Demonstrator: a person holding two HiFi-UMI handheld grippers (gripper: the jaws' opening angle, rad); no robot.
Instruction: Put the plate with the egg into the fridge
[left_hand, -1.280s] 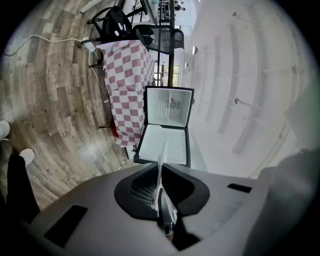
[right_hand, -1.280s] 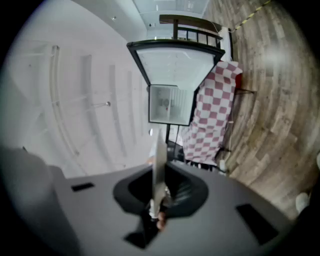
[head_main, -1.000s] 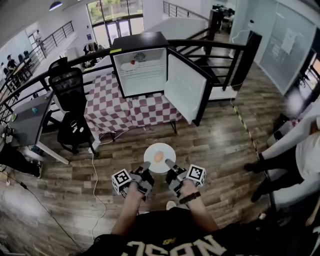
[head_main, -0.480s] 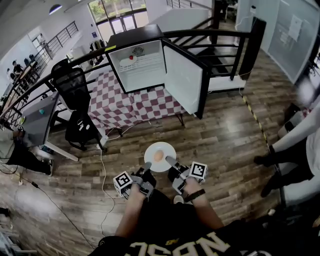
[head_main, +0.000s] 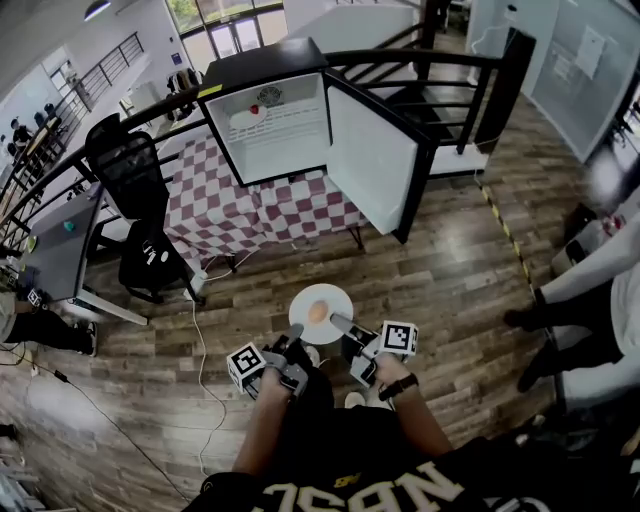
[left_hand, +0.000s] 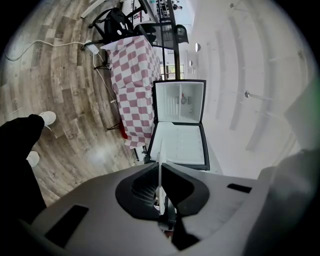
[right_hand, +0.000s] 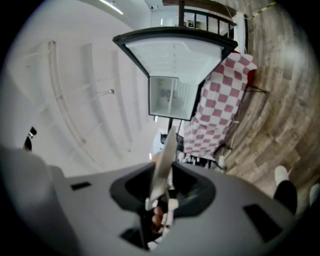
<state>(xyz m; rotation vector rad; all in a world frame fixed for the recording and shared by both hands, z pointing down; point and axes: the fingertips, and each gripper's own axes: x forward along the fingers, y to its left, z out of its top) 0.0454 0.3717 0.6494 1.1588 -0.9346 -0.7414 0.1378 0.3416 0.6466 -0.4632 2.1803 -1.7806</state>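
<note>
A white plate (head_main: 304, 299) with a brown egg (head_main: 317, 312) on it hangs level over the wooden floor, in front of the open fridge (head_main: 275, 125). My left gripper (head_main: 293, 333) is shut on the plate's near left rim. In the left gripper view that rim (left_hand: 160, 167) stands edge-on between the jaws of this gripper (left_hand: 162, 200). My right gripper (head_main: 337, 323) is at the near right rim and its jaws are opening. The rim (right_hand: 165, 162) still lies between them, tilted, with the gap of the right gripper (right_hand: 160, 202) wider than the plate.
The fridge sits on a table with a red-and-white checked cloth (head_main: 250, 215), its door (head_main: 372, 165) swung out to the right. A black office chair (head_main: 130, 170) and a desk (head_main: 60, 250) stand at the left. A person (head_main: 600, 300) stands at the right. A cable (head_main: 195, 340) crosses the floor.
The fridge and table have drawn nearer in the head view as I walk forward. The plate stays between both grippers, with the egg in the same spot.
</note>
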